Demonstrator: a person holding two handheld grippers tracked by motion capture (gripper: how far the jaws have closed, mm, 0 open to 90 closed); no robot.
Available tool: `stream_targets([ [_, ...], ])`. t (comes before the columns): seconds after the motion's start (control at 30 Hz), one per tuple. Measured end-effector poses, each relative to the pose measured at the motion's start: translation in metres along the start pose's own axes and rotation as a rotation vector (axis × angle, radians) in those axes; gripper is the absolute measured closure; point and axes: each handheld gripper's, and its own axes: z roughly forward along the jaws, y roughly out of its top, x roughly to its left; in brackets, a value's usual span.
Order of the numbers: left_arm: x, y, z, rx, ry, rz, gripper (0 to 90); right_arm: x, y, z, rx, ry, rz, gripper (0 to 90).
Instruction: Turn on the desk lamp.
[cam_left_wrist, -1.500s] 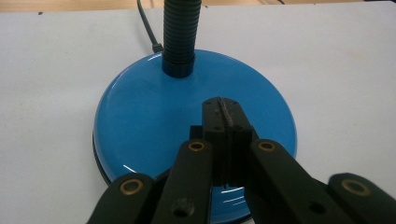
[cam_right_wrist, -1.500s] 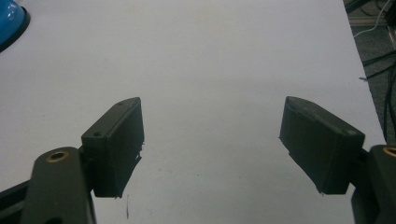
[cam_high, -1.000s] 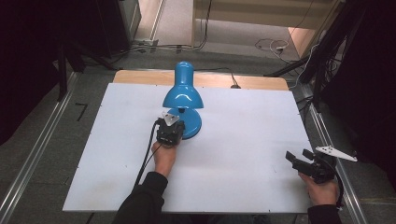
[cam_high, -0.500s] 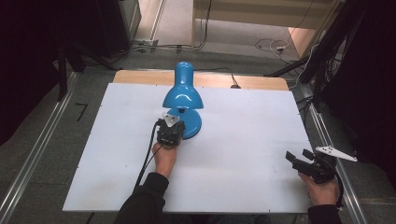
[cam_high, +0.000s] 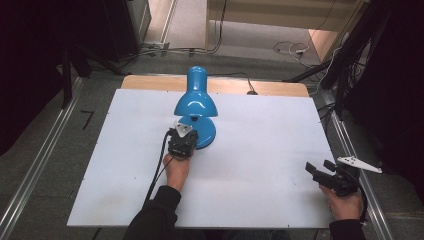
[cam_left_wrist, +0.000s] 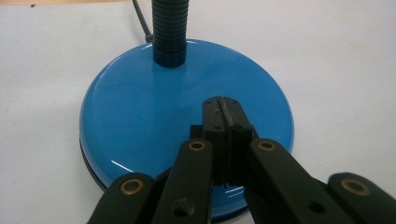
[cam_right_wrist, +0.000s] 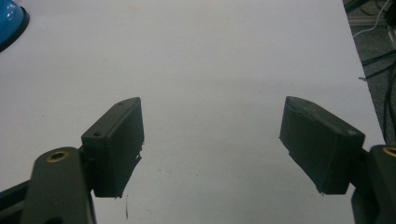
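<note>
A blue desk lamp (cam_high: 196, 100) stands at the back middle of the white table top (cam_high: 265, 135), its shade bent toward the far edge. Its round base (cam_left_wrist: 149, 107) carries a black ribbed neck (cam_left_wrist: 170, 28). My left gripper (cam_left_wrist: 224, 112) is shut with nothing between its jaws, and its closed tips rest over the near part of the base; whether they touch it I cannot tell. From above, the left gripper (cam_high: 184, 136) sits at the base's near left side. My right gripper (cam_right_wrist: 210, 144) is open over bare table, near the front right corner (cam_high: 321, 169).
A wooden strip (cam_high: 280, 88) runs along the table's far edge. The lamp's cord (cam_left_wrist: 139, 18) leads off behind the base. Metal rails (cam_high: 350, 150) flank the table, with cables on the floor beyond. A sliver of the lamp base (cam_right_wrist: 9, 18) shows at the right gripper view's top left.
</note>
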Motion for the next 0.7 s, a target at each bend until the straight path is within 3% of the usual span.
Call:
stream_targets([
  [0.5, -0.0026, -0.0002, -0.0017, 0.008, 0.014, 0.015, 90.0, -0.0001, 0.0000, -0.0001, -0.001, 0.000, 0.000, 20.3],
  [0.57, -0.0029, -0.0008, -0.0015, 0.016, -0.007, 0.007, 90.0, 0.0004, 0.0000, -0.0001, 0.000, 0.000, 0.002, 20.3],
  [0.6, -0.0062, -0.0016, -0.0026, 0.019, 0.008, 0.039, 90.0, 0.0005, 0.0000, -0.0001, 0.000, 0.000, 0.003, 20.3],
  [0.7, -0.0052, -0.0014, -0.0020, 0.016, -0.003, 0.019, 90.0, 0.0006, 0.0000, 0.0002, 0.003, -0.001, 0.002, 20.3],
])
